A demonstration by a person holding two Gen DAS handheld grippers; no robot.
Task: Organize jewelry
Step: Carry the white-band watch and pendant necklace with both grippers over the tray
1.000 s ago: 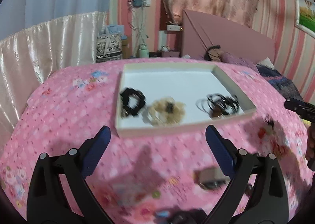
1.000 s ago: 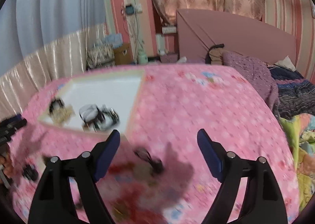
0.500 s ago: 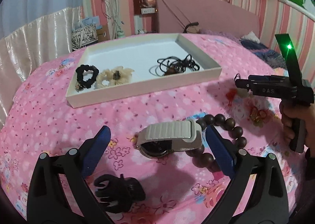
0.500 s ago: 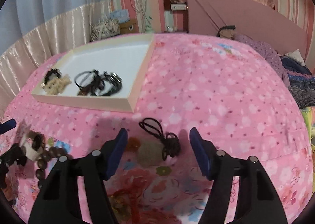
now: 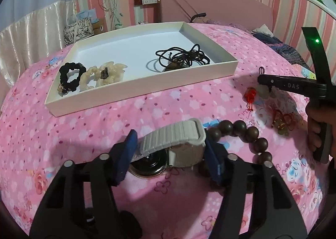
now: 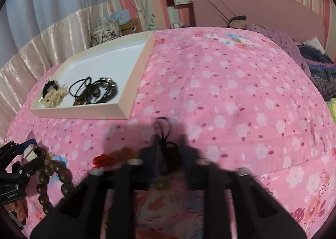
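A white tray [image 5: 212, 38] on the pink bedspread holds a black scrunchie [image 5: 70, 75], a cream scrunchie [image 5: 105, 75] and a black cord necklace [image 5: 181, 58]. My left gripper [image 5: 171, 151] has its blue pads against both sides of a watch with a white link band [image 5: 174, 140]. A brown bead bracelet [image 5: 247, 131] lies beside it. My right gripper [image 6: 169, 155] is blurred and closed around a black cord pendant [image 6: 166, 140] on the bedspread. It also shows in the left wrist view [image 5: 265, 82], near a red charm [image 5: 250, 95].
Red-and-gold trinkets [image 5: 282, 120] lie on the bedspread at the right. A black claw clip sits under my left gripper's frame. The tray [image 6: 134, 83] has bare floor at its far half. A pink headboard [image 6: 252, 8] and bedding stand behind.
My left gripper has dropped onto the watch and closed its pads against it. My right gripper has moved down over the black cord pendant and closed around it.
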